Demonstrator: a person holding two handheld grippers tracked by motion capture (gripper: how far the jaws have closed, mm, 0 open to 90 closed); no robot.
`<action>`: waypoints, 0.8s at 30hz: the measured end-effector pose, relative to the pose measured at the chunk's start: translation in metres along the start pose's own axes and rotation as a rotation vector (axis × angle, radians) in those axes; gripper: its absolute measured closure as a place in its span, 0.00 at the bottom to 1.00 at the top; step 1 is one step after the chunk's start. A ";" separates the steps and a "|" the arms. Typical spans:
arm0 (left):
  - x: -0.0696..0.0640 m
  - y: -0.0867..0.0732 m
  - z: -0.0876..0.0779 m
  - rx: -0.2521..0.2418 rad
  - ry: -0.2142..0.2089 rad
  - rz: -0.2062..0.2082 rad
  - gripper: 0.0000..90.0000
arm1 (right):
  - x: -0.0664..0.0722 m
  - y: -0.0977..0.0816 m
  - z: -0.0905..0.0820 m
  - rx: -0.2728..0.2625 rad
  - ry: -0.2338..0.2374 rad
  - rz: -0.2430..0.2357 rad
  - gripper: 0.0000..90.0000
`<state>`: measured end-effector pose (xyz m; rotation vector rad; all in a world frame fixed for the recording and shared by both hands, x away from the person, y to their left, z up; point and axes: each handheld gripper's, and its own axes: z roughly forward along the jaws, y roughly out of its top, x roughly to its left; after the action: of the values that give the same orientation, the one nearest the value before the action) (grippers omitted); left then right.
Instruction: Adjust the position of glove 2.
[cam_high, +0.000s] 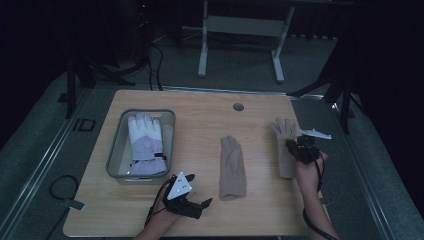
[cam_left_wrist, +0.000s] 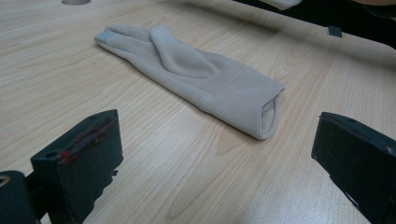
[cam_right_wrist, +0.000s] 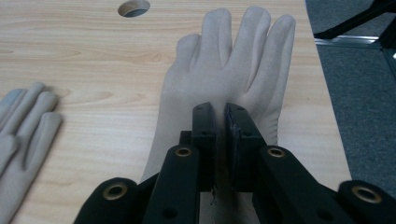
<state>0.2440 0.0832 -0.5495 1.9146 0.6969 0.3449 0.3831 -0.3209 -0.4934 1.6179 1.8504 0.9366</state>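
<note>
the right tongs (cam_right_wrist: 222, 116) are pinched together on the soft beige knit glove (cam_right_wrist: 229, 60) lying flat, fingers spread, near the right edge of the pale wood-grain bench (cam_high: 200, 120). the left tongs (cam_left_wrist: 215, 154) gape wide and empty, pointed at the cuff of a second beige glove (cam_left_wrist: 196, 74) just ahead on the bench. at the left, a clear rectangular tub (cam_high: 116, 150) holds a padded white and lilac winter glove (cam_high: 145, 142).

Two beige gloves (cam_high: 233, 168) (cam_high: 285, 145), one white glove (cam_high: 145, 145), one bin (cam_high: 115, 150).
</note>
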 end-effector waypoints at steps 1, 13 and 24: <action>0.000 0.000 0.000 -0.002 -0.001 0.002 0.02 | 0.003 -0.006 -0.006 0.001 0.002 0.009 0.92; -0.002 0.000 0.001 -0.001 -0.005 0.013 0.02 | 0.012 -0.039 -0.021 0.035 0.024 0.015 0.92; -0.001 0.001 0.000 -0.005 -0.005 0.016 0.02 | 0.014 -0.062 0.000 0.119 0.019 -0.015 0.89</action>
<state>0.2435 0.0822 -0.5489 1.9160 0.6777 0.3519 0.3412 -0.3104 -0.5405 1.6680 1.9611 0.8524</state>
